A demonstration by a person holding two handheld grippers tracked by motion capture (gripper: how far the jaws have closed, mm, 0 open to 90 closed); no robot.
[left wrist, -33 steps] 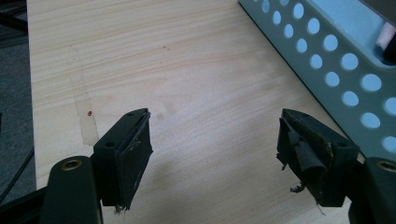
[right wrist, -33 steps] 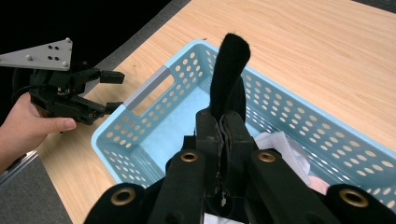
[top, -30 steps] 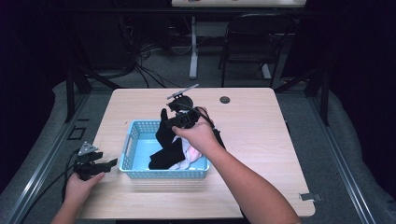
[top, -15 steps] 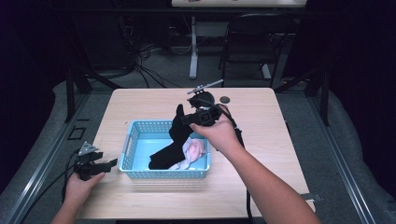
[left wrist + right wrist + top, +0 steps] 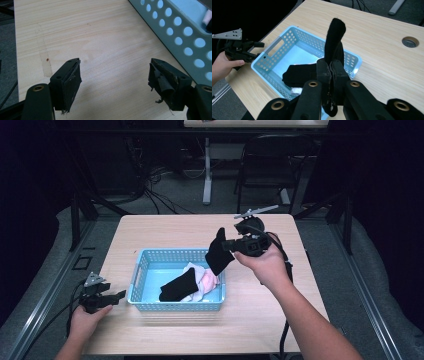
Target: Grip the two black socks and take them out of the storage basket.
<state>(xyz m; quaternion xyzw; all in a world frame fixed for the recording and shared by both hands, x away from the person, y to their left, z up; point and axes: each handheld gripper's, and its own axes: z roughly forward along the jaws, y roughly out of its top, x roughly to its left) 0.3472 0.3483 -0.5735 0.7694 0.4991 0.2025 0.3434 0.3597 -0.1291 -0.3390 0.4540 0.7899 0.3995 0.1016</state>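
What I can't fully see from my claws

Between my right claw's (image 5: 331, 75) closed jaws, the pinched part of the black sock (image 5: 334, 41) is hidden, and its lower end runs behind the claw body to the bottom edge. Below that claw, a second black sock (image 5: 181, 285) covers most of the pale cloth (image 5: 204, 281) in the basket (image 5: 150, 306); I can't tell what that cloth is. To the right of my left claw (image 5: 115, 82), the basket wall (image 5: 180, 37) is cut by the picture's edge.
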